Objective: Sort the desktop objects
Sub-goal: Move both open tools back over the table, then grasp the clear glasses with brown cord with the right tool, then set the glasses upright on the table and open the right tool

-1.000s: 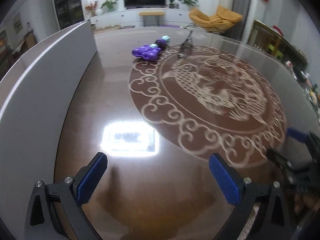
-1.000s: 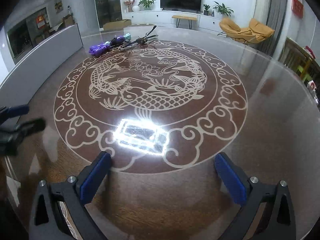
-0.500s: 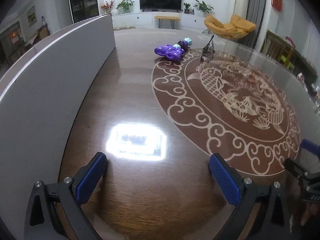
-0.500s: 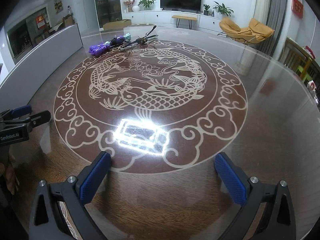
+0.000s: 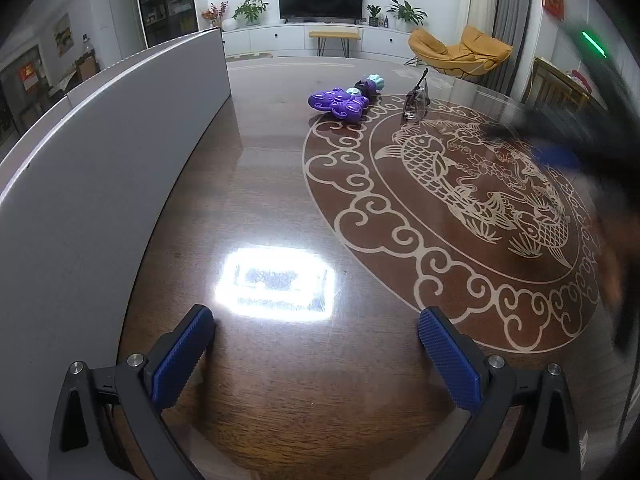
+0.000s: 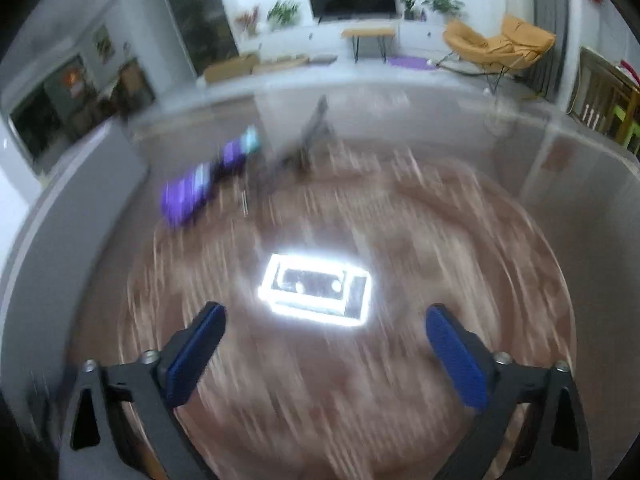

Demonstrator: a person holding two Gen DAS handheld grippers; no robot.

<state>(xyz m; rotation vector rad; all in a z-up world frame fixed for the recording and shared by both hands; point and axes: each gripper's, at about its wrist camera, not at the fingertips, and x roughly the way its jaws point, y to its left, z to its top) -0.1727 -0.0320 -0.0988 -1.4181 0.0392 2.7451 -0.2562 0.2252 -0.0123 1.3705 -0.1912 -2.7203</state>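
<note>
A purple toy with a teal-tipped part lies at the table's far side, next to a pair of glasses. My left gripper stands open over bare wood near the front, nothing between its blue pads. In the blurred right wrist view the purple toy and the glasses lie ahead, far from my right gripper. Its jaws are closing slightly and are still wide apart, with nothing between them. That right gripper shows as a dark blur at the right of the left wrist view.
A tall grey panel runs along the table's left side. The brown table carries a round fish pattern and a bright lamp reflection. Beyond it stand a TV cabinet and an orange chair.
The right gripper has swept forward across the table towards the toy and glasses, blurring its view. The left view has turned a little, bringing the objects nearer the middle.
</note>
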